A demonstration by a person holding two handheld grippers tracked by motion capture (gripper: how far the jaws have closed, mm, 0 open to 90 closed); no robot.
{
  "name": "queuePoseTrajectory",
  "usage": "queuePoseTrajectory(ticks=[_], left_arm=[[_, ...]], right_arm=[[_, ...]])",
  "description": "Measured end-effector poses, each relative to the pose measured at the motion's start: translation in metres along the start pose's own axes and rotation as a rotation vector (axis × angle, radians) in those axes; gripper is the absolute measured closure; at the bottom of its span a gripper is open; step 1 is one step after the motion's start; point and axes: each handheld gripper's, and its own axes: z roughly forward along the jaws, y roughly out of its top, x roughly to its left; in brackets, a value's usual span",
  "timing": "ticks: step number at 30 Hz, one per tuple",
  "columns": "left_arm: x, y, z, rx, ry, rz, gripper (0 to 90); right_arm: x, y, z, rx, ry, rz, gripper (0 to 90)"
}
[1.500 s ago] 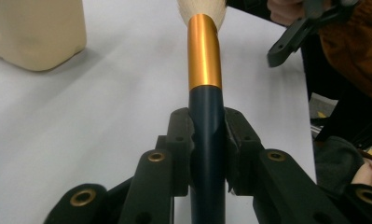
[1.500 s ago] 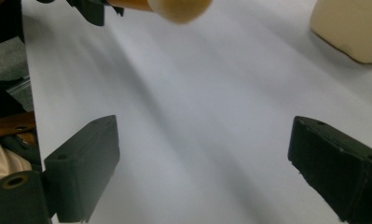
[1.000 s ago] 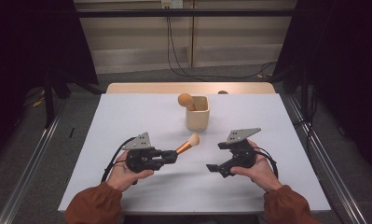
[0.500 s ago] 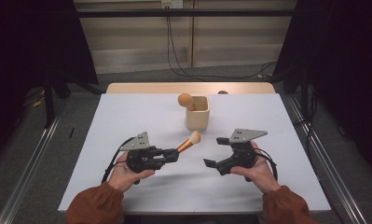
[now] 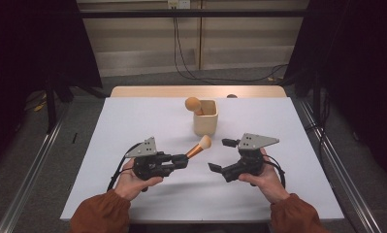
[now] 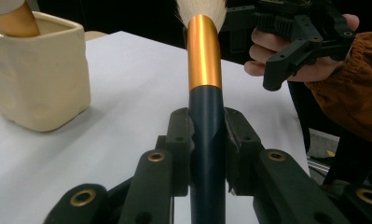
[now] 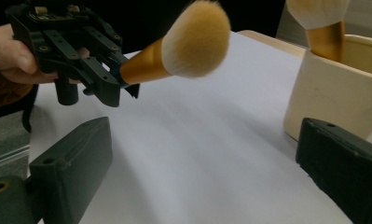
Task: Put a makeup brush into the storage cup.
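My left gripper is shut on the dark handle of a makeup brush, held just above the table left of centre. The brush's gold ferrule and pale bristle head point up and right toward the cup. In the left gripper view the pads clamp the brush handle on both sides. My right gripper is open a short way right of the bristle head, with nothing between its jaws. In the right gripper view the brush head hangs ahead of the wide-apart jaws, with the left gripper behind it.
A cream square cup stands at the middle back of the white table. A second brush leans in it, head up. In the gripper views the cup is close by. Rails and cables run along the floor around the table.
My right gripper has edged slightly to the left toward the brush head. The left gripper and the brush have stayed where they were.
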Motion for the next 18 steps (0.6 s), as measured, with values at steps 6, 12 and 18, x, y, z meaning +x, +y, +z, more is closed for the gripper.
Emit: queuePoseTrajectory(ticks=[6, 12, 18], left_arm=[[-0.002, 0.001, 0.003, 0.000, -0.025, -0.003, 74.5], [-0.003, 0.001, 0.007, 0.006, -0.026, 0.007, 74.5], [-0.003, -0.001, 0.008, 0.009, -0.034, 0.005, 74.5]], right_arm=[[0.002, 0.005, 0.005, -0.024, 0.027, 0.055, 6.6], [0.007, 0.006, 0.015, -0.027, 0.053, 0.052, 4.4], [0.008, 0.008, 0.021, -0.037, 0.070, 0.068, 4.9]])
